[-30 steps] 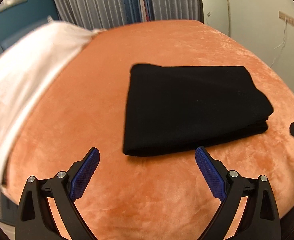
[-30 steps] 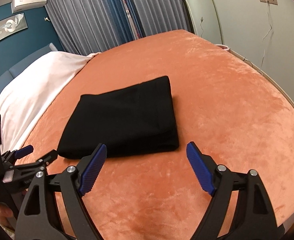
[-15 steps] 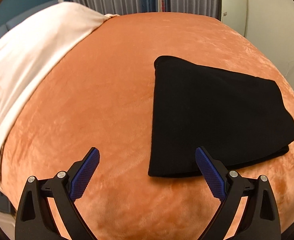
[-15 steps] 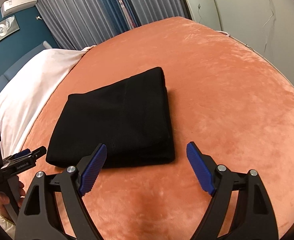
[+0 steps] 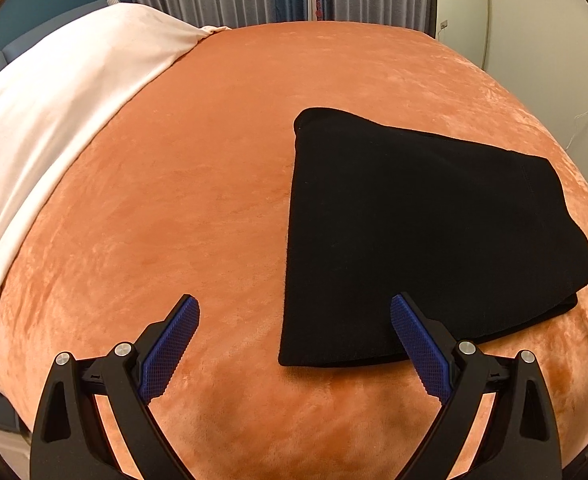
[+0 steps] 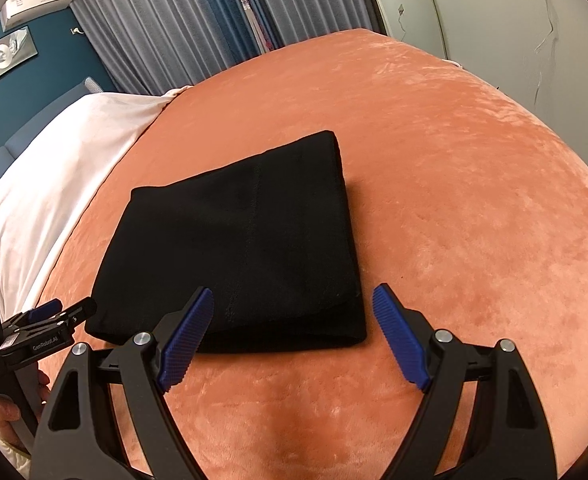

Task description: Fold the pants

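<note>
The black pants [image 5: 422, 232] lie folded into a flat rectangular stack on the orange bedspread [image 5: 174, 208]. My left gripper [image 5: 294, 312] is open over the stack's near left corner, its right pad above the cloth edge, nothing pinched. In the right wrist view the same folded pants [image 6: 246, 248] lie ahead, and my right gripper [image 6: 294, 300] stands open over the near right corner, holding nothing. The left gripper [image 6: 60, 308] shows at the left edge of that view, with a hand under it.
A white sheet or pillow [image 5: 54, 120] covers the bed's far left side. Grey and blue curtains [image 6: 198, 16] hang behind the bed. A pale wall [image 6: 494, 12] with a socket and cable runs along the right. The bed's rounded near edge is just below both grippers.
Both grippers have come closer to the folded pants. In the left wrist view the stack has shifted to the right; in the right wrist view it has grown larger. Both stayed open.
</note>
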`<state>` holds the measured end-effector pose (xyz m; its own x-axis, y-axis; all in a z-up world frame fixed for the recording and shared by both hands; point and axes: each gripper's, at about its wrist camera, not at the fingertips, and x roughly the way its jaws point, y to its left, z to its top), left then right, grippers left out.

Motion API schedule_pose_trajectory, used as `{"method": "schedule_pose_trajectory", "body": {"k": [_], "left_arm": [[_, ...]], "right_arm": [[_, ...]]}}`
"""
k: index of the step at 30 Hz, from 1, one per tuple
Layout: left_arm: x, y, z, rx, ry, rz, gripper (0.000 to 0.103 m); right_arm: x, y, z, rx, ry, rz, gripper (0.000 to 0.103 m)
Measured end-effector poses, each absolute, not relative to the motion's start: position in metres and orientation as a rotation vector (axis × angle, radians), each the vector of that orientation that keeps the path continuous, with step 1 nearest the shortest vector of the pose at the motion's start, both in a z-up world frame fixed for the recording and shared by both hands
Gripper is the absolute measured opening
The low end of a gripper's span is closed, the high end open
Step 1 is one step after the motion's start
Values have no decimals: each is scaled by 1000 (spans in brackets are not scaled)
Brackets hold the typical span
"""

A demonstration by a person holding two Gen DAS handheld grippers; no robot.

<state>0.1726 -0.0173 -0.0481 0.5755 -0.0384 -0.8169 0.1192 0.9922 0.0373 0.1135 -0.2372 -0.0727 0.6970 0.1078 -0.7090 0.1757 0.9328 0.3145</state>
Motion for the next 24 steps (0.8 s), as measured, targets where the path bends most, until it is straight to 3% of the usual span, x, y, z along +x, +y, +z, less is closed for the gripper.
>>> {"method": "schedule_pose_trajectory", "body": {"k": [5,13,24], "left_arm": [[170,-9,-47,49,959,-121,95],[180,36,-60,-251,1073,-254,95],[221,21,-93,-371,1250,-392,95]], "right_arm": [[109,-244,-72,376,801,-54,80],[99,-270,-83,477,825,-57,80],[116,-298,-131,869,939,120,82]]}}
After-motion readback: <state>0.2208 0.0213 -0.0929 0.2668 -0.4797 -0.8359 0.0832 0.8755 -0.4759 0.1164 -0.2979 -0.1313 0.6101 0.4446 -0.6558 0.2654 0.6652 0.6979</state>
